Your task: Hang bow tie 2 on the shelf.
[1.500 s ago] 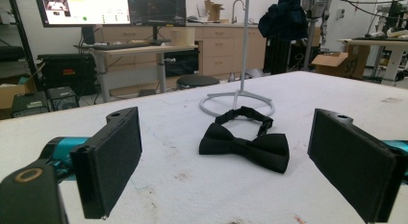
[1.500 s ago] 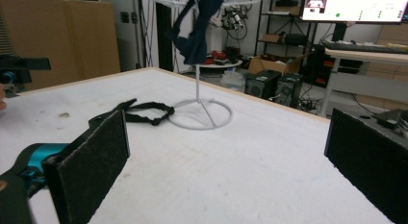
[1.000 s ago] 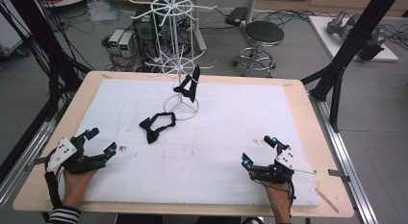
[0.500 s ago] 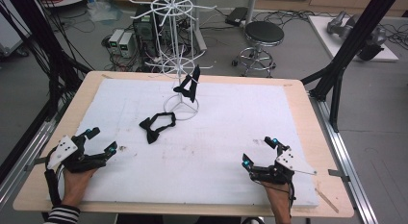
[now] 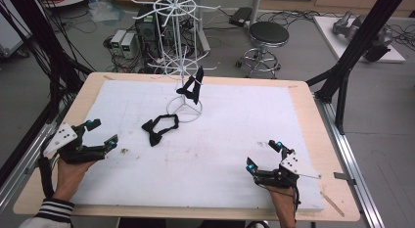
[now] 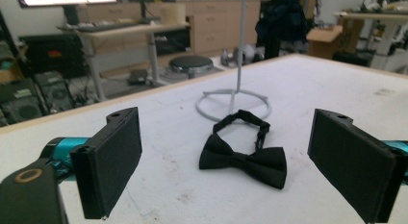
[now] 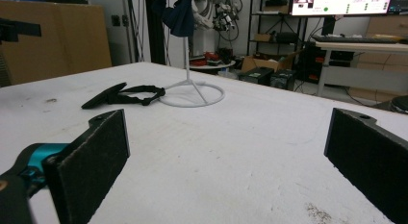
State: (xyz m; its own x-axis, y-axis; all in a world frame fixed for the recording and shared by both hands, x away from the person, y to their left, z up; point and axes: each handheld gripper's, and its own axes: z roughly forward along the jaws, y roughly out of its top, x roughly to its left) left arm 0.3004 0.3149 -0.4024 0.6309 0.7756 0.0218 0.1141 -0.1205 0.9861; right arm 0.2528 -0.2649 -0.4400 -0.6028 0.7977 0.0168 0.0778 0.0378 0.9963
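While both hands rest low, left gripper [image 5: 100, 133] faces bow tie [image 5: 160, 129].

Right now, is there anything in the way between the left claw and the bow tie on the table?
No, nothing visible is in the way. The left claw is open and faces the bow tie, with bare white table between them. The stand is behind the bow tie, not in front.
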